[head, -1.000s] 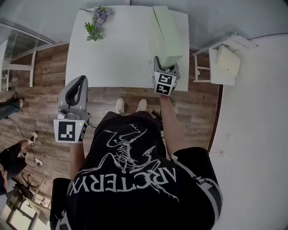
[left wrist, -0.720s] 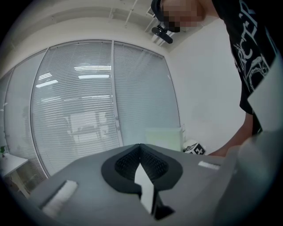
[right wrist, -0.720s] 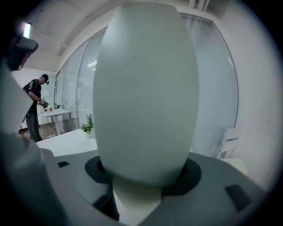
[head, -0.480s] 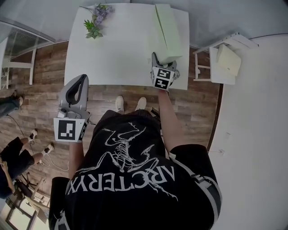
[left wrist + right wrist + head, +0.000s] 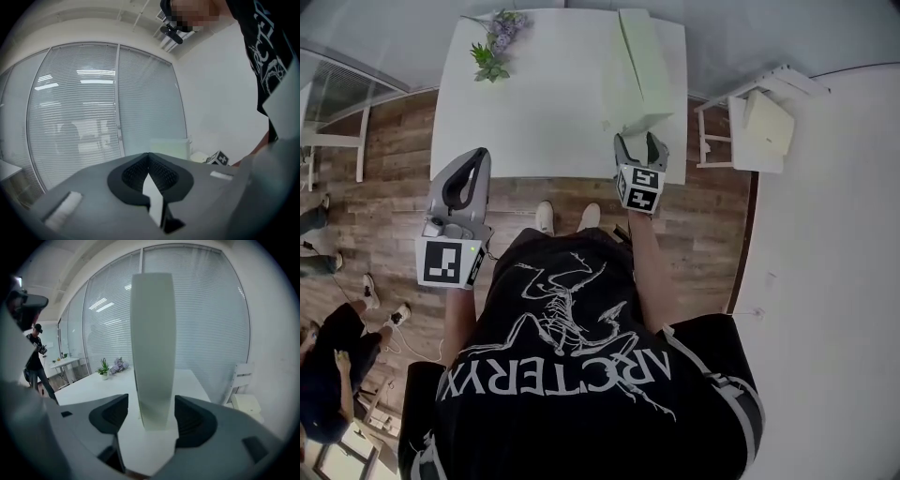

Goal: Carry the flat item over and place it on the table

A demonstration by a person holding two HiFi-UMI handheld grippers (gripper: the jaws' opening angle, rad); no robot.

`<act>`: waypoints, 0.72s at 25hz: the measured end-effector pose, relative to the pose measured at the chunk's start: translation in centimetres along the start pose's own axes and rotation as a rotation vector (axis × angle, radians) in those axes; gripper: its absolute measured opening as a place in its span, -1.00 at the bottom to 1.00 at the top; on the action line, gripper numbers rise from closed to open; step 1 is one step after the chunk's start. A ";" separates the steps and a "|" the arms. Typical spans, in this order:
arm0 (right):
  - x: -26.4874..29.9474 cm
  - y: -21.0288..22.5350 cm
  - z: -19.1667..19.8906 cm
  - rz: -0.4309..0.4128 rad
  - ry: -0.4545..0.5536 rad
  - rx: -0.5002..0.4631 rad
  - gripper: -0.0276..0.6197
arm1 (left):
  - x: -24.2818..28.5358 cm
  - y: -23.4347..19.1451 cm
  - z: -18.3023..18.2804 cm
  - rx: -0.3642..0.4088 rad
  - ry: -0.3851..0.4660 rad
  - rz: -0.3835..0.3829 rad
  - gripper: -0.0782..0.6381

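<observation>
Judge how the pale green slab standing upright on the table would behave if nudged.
Probably tips easily: the slab stands tall on a narrow end on the table. Likely stiff: it stands straight while the right gripper jaws are opening, pads clear of it.

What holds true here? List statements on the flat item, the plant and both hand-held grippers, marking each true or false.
1. The flat item stands on edge on the table. True.
2. The right hand-held gripper clamps it. False: its jaws are opening, with gaps on both sides of the item.
3. The left hand-held gripper is shut and empty. True.
4. The plant sits at the table's near edge. False: it is at the far left corner.
</observation>
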State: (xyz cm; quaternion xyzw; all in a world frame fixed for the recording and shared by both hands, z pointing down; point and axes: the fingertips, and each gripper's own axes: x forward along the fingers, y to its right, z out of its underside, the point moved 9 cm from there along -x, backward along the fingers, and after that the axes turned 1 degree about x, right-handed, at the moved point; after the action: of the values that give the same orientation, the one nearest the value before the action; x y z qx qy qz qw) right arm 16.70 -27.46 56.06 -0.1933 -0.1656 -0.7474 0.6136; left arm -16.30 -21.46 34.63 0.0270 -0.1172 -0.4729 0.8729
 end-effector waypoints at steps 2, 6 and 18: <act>-2.5 -0.1 1.1 -0.026 -0.036 0.001 -0.03 | 0.3 0.0 0.3 -0.007 0.011 0.003 -0.75; -8.1 -0.4 0.5 -0.152 -0.052 0.153 -0.07 | 1.1 0.0 0.3 -0.016 0.036 0.021 -0.75; -15.2 -2.5 -17.5 -0.159 0.506 -0.128 -0.87 | 4.4 1.6 -3.6 0.042 0.149 0.136 -0.75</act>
State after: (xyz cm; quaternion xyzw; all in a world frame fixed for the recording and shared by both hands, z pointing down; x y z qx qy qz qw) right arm 15.34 -22.51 33.36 -0.0249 0.0259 -0.8267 0.5615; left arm -11.83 -24.51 32.14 0.0725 -0.0634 -0.4067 0.9085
